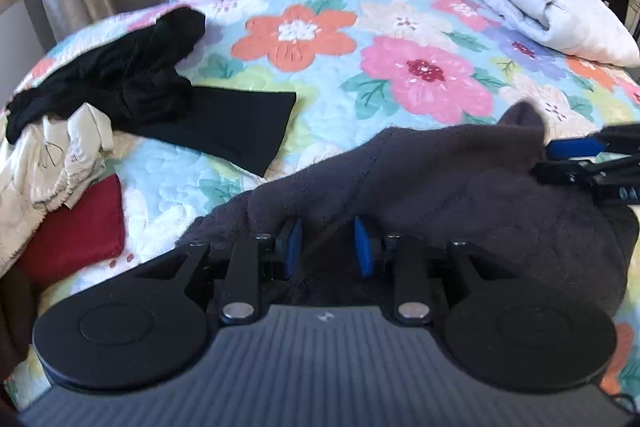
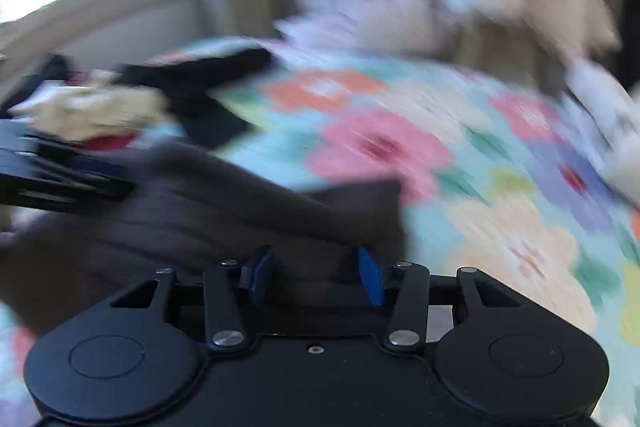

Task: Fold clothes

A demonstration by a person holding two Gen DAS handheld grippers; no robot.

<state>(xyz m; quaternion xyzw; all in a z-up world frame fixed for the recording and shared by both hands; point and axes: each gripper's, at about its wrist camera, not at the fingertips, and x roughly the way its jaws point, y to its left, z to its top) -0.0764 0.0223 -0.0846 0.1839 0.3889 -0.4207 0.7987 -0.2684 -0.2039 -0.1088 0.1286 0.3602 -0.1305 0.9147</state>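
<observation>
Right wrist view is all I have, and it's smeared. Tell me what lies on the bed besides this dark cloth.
Observer: A folded white garment sits at the far right of the floral quilt.
Operator: Now the left pile.
Observer: A black garment lies crumpled, with one flat end spread toward the middle.
Operator: Report what's beside it.
Observer: A cream garment lies partly over something red.

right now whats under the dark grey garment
The dark grey garment lies on the floral quilt, which shows all round it. Whatever is directly beneath its bunched folds is covered and cannot be seen.
</observation>
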